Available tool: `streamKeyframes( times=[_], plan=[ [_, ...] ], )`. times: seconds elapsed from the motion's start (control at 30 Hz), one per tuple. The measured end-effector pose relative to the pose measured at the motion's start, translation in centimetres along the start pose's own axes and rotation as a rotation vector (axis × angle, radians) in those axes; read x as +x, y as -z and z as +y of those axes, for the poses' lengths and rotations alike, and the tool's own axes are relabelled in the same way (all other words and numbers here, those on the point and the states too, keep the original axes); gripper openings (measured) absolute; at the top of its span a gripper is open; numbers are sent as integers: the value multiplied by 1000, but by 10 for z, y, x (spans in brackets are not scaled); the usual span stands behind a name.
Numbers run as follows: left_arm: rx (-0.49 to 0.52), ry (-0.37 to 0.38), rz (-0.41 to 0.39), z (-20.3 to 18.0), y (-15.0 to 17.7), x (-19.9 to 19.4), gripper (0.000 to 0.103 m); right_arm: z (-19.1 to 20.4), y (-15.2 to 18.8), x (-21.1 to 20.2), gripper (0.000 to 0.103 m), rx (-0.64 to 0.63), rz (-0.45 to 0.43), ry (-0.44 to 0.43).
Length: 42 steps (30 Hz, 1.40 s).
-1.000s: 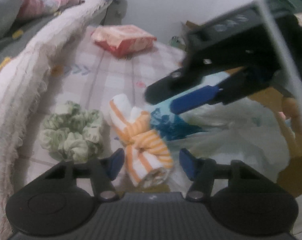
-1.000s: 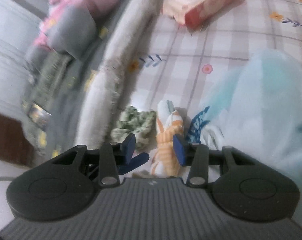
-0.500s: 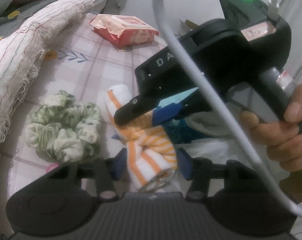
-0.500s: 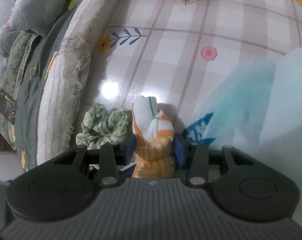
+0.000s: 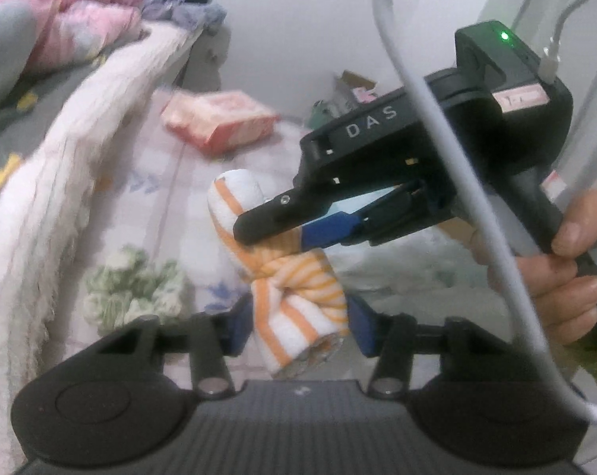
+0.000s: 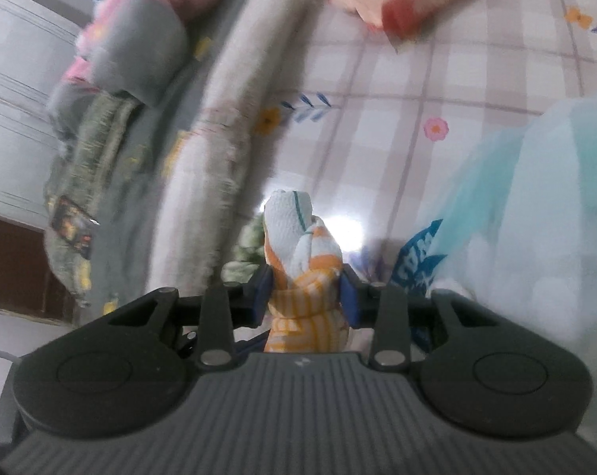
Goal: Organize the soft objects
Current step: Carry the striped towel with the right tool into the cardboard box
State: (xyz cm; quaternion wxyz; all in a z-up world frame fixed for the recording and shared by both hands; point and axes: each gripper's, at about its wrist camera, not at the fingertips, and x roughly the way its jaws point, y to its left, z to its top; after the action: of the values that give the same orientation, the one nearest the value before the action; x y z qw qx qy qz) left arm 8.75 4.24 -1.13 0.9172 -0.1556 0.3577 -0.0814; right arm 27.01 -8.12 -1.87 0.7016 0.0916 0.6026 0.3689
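A knotted orange-and-white striped towel (image 5: 298, 297) hangs a little above the checked mat (image 6: 397, 91), held at two places. My left gripper (image 5: 300, 328) is shut on its lower roll, with both blue pads against the cloth. In the left wrist view my right gripper (image 5: 274, 237) comes in from the right and pinches the towel's upper end. In its own view the towel (image 6: 302, 245) fills the gap of the right gripper (image 6: 304, 299), whose jaws are closing on the cloth. A green scrunchie (image 5: 132, 293) lies on the mat to the left.
A fringed bedspread edge (image 5: 61, 182) runs along the left, with pink and grey bedding above. A red-pink packet (image 5: 219, 122) lies farther back on the mat. A light blue plastic bag (image 6: 516, 206) sits at the right. A hand (image 5: 567, 277) and a grey cable (image 5: 437, 118) cross the left wrist view.
The towel has come up off the mat with both grippers around it. The right gripper's jaws have narrowed onto its upper end. The scrunchie stays where it was.
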Motion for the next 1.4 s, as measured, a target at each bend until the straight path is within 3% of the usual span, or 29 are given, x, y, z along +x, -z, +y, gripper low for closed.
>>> streamKeyframes(
  times=[0.13, 0.3, 0.53, 0.77, 1.07, 1.4],
  plan=[
    [78, 32, -46, -37, -7, -22, 51, -1, 19, -53, 34, 0, -96, -50],
    [166, 127, -55, -90, -10, -27, 52, -26, 53, -125, 33, 42, -222, -73],
    [300, 302, 8, -184, -8, 0, 52, -93, 119, -224, 32, 169, -380, -20],
    [338, 432, 100, -254, 3, 48, 53, -162, 176, -290, 27, 309, -490, 48],
    [351, 458, 222, -301, 25, 115, 53, -233, 211, -306, 26, 408, -507, 162],
    [307, 438, 282, -282, 28, 130, 53, -274, 199, -300, 24, 372, -446, 326]
  ],
)
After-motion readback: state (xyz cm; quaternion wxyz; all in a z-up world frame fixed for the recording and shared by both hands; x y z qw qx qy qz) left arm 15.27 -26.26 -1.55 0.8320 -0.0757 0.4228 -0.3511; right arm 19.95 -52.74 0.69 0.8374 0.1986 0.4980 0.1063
